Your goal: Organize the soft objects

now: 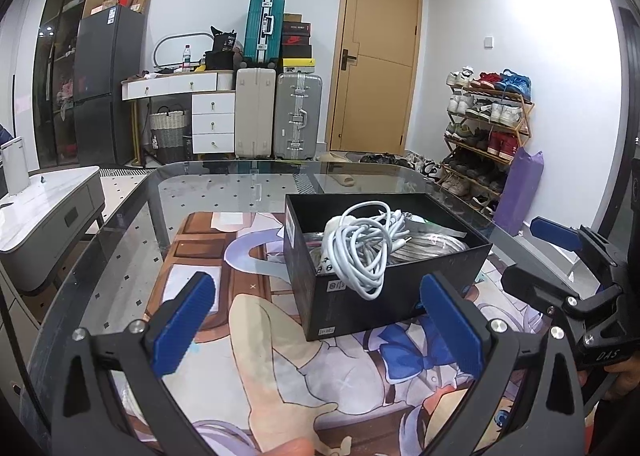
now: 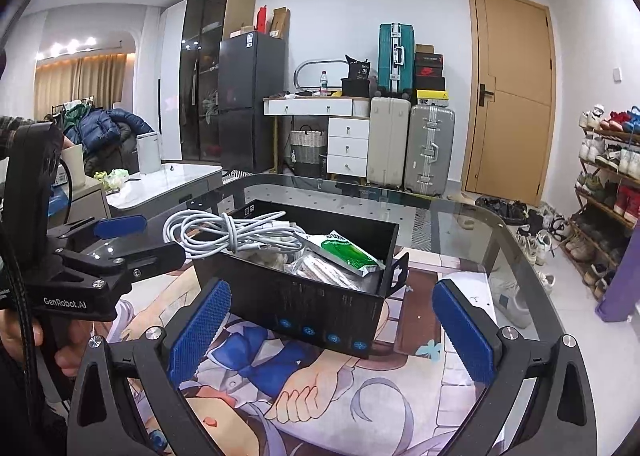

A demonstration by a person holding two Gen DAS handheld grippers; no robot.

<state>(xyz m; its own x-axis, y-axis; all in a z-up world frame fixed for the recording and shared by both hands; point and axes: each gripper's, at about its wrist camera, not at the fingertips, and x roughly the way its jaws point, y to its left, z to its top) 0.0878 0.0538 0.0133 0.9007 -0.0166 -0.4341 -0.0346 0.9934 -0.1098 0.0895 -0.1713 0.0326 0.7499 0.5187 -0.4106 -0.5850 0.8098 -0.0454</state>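
A black open box (image 1: pixel 360 308) stands on the printed mat on the glass table; it also shows in the right wrist view (image 2: pixel 320 308). A coiled white cable (image 1: pixel 362 248) lies in it and hangs over its near rim; the cable also shows in the right wrist view (image 2: pixel 224 234). A green-and-white packet (image 2: pixel 344 252) and clear plastic bags (image 2: pixel 320 268) lie in the box too. My left gripper (image 1: pixel 320 326) is open and empty, just in front of the box. My right gripper (image 2: pixel 328 334) is open and empty, near the box's long side.
The glass table (image 1: pixel 224 179) carries an anime-print mat (image 1: pixel 280 356). A grey side cabinet (image 1: pixel 44 223) stands to the left. Suitcases (image 1: pixel 298 115), a white drawer desk (image 1: pixel 200 95), a wooden door (image 1: pixel 376 59) and a shoe rack (image 1: pixel 488 135) line the far side.
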